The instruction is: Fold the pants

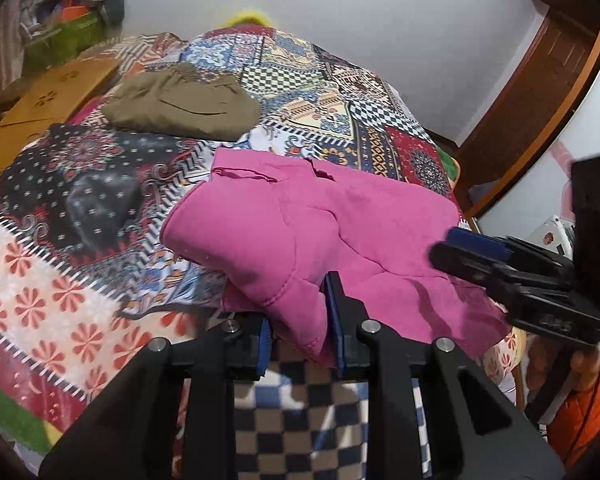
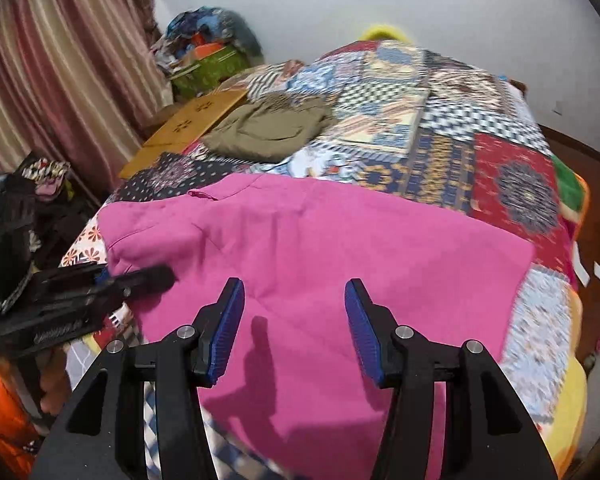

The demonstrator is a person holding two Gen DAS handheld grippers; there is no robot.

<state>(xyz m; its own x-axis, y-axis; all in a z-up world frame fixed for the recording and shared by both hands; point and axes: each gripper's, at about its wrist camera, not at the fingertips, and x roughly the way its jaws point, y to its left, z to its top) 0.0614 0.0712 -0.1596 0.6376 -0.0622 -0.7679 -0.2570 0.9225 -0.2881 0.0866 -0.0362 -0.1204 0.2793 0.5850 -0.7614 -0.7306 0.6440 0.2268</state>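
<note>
Right now the pink pants [image 1: 300, 232] lie on the bed [image 1: 60, 280], near its front edge. The left gripper [image 1: 298, 320] has closed its 2 blue pads on a bunched fold at their near edge, lifting it slightly. The right gripper [image 2: 294, 320] hovers just above the pants with jaws spread wide, holding nothing. They look partly folded, rumpled on the left and smoother on the right; a seam and probably a pocket opening show. Olive pants [image 1: 184, 106] lie folded farther back.
</note>
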